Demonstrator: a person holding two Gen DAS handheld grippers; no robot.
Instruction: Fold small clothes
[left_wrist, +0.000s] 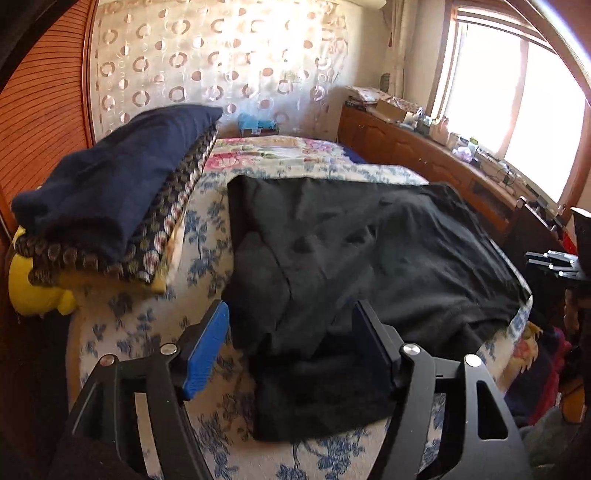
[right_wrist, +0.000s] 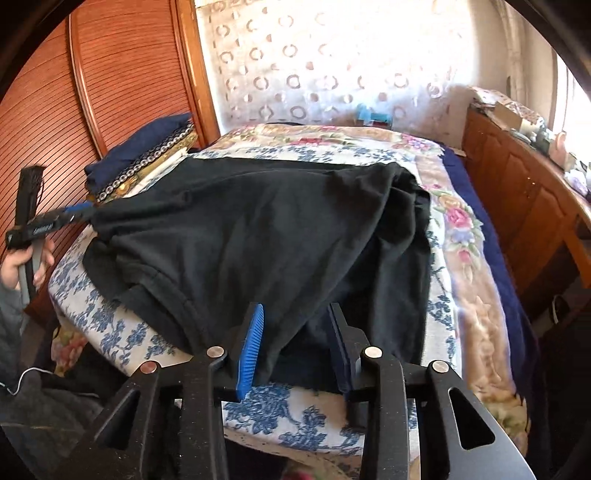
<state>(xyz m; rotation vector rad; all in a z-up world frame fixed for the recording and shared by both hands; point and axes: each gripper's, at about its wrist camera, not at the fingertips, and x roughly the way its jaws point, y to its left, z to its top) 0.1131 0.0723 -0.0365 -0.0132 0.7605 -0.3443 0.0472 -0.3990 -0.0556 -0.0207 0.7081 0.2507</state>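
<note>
A black garment lies spread and rumpled on the floral bed sheet. My left gripper is open at the garment's near left corner, and a flap of the black cloth lies loose between its blue pads. My right gripper is open too, its jaws narrower, at the near edge of the same garment. Black cloth sits between its fingers without being pinched. In the right wrist view the left gripper shows at the garment's far left corner, with a hand on its handle.
A stack of folded clothes, navy on top, sits at the bed's left side by a slatted wooden wardrobe. A wooden cabinet with clutter runs under the window on the right. More clothes lie low beside the bed.
</note>
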